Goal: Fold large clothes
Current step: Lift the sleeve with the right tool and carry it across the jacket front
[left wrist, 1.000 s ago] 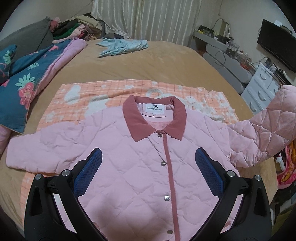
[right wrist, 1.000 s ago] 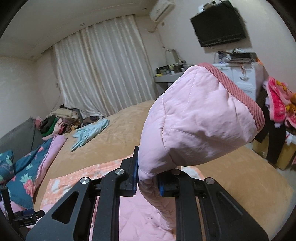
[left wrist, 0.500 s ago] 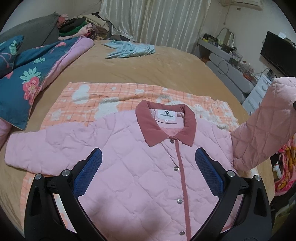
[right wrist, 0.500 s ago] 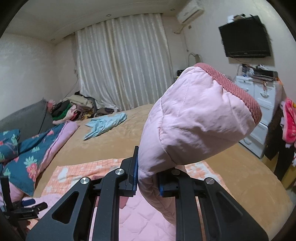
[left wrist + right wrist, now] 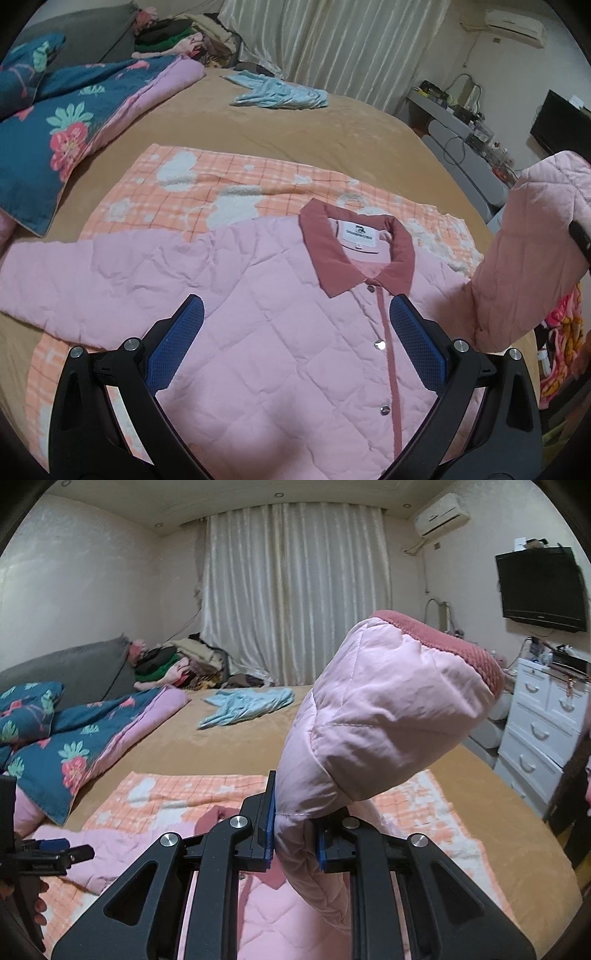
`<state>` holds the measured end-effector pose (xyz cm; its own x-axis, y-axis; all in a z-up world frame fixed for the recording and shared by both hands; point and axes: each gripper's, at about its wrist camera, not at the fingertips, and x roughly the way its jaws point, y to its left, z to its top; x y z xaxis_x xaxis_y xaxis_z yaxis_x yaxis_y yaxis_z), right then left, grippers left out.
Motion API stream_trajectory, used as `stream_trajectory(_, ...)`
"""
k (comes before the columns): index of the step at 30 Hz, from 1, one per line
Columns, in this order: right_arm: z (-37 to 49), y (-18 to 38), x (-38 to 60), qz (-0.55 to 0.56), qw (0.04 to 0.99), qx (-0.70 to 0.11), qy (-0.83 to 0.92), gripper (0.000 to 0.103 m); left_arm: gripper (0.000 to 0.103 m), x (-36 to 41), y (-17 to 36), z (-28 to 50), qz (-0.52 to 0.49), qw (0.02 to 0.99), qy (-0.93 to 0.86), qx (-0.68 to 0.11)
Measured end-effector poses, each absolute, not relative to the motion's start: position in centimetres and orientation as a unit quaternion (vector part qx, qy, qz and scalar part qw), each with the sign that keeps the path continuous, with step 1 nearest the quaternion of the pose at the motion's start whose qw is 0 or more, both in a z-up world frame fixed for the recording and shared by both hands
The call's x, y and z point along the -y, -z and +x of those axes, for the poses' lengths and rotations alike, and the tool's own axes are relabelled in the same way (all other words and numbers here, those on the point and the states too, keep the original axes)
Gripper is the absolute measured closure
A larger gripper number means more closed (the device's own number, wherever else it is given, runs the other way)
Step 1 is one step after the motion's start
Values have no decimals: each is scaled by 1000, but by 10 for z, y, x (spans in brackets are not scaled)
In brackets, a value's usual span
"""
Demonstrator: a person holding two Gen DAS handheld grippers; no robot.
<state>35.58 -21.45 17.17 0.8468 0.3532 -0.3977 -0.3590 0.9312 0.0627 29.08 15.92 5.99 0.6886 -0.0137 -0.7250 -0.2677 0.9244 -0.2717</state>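
Quilted pink jacket (image 5: pixel 258 332) lies flat mid-frame on a fuzzy checked blanket (image 5: pixel 207 184). Right tool (image 5: pixel 295 834) pinches its puffy sleeve (image 5: pixel 388 716), raised; left tool (image 5: pixel 295 332) gapes empty.

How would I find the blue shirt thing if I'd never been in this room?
Look at the big bed with the tan cover, then go to its far end near the white curtains. The light blue garment lies crumpled there, alone on the bare cover. It is the only pale blue thing; the dark floral quilt beside it is patterned.
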Motion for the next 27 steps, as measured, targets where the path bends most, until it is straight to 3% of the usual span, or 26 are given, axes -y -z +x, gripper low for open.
stream_trajectory(27, 351, -45, 96, -104, 920, -270, -265, 85, 9, -194, -23, 300, -319, 867, 13, -383)
